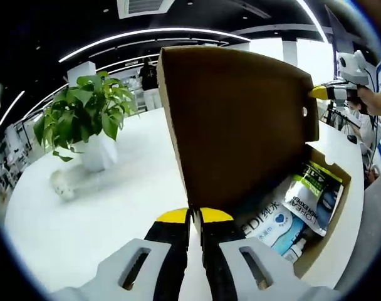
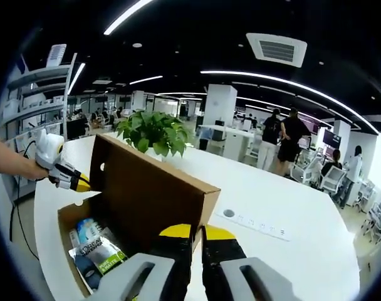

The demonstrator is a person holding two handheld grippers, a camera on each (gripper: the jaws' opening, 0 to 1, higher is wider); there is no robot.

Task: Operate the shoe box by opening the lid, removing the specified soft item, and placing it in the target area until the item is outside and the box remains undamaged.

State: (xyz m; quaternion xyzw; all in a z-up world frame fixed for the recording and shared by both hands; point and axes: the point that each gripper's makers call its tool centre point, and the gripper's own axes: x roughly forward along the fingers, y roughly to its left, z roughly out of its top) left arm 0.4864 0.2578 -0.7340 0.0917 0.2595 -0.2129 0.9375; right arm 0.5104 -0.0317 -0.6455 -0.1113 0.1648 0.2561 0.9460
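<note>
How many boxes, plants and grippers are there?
Shoe box: 1
Potted plant: 1
Grippers: 2, the left gripper and the right gripper
Total: 4

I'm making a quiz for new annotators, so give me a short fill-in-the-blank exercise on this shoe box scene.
1. The lid of the box stands ____.
2. Each gripper is shut on an end of the ____.
3. On the white table behind the box stands a potted ____ in a white pot.
4. The packets lie ____ the box.

Missing words: open; lid; plant; inside
</note>
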